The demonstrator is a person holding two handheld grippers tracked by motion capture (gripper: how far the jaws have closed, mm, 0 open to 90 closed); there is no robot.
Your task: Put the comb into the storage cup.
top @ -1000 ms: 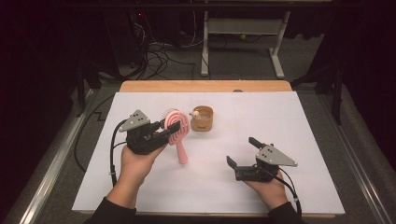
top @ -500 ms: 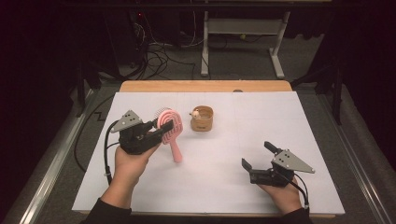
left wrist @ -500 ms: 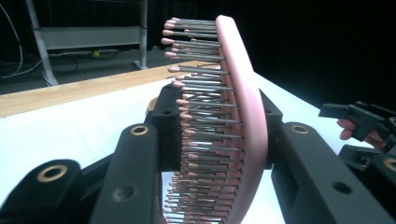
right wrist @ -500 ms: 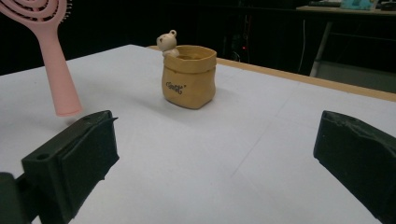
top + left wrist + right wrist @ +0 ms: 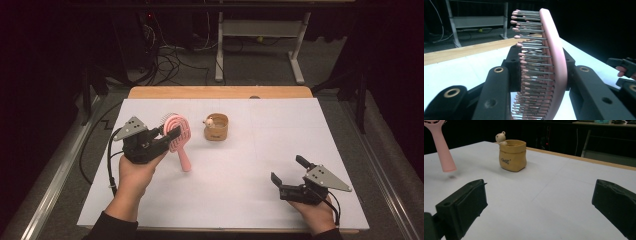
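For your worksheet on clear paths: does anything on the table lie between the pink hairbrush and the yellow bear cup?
Nothing visible does. The left claw holds the pink hairbrush above the table, and only bare white table separates it from the yellow bear cup.

Looking along the left tool (image 5: 541, 82), its two black jaws are clamped on the head of a pink hairbrush (image 5: 555, 60), which stands on edge between them with its metal, pink-tipped bristles (image 5: 529, 50) pointing left. Behind lies the white desk (image 5: 461, 72) with a wooden far edge. At the right edge, the other tool (image 5: 624, 72) shows with a fingertip on it.
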